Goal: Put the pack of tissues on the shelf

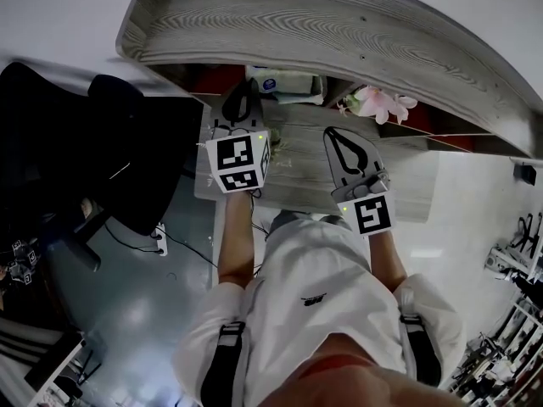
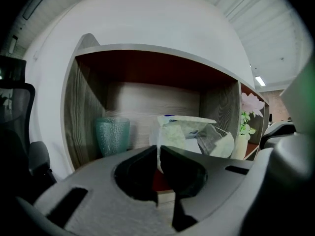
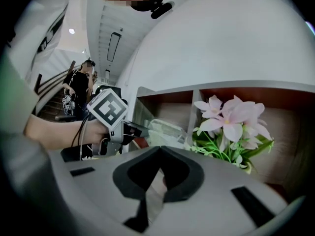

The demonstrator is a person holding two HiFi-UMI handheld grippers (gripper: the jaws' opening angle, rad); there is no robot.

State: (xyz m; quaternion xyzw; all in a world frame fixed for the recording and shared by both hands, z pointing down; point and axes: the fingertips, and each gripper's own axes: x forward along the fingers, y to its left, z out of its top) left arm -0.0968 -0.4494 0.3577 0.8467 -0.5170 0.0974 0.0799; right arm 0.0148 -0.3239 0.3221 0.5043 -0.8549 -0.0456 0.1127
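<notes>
The pack of tissues (image 2: 189,133), in a pale crinkled wrapper, sits inside a compartment of the wooden shelf (image 2: 81,112). My left gripper (image 2: 158,154) is shut on a thin flap of its wrapper. In the head view the pack (image 1: 284,83) lies under the shelf's curved top (image 1: 339,32), with the left gripper (image 1: 244,91) reaching in at its left end. My right gripper (image 1: 333,132) hovers over the lower board to the right, shut and holding nothing. In the right gripper view its jaws (image 3: 160,150) meet, and the pack (image 3: 165,128) shows beyond them.
A teal glass (image 2: 112,135) stands at the compartment's left. Pink flowers in a vase (image 3: 231,117) fill the neighbouring compartment, just right of the pack (image 1: 379,103). A black office chair (image 1: 102,142) stands to the left. A person (image 3: 78,85) is far off in the background.
</notes>
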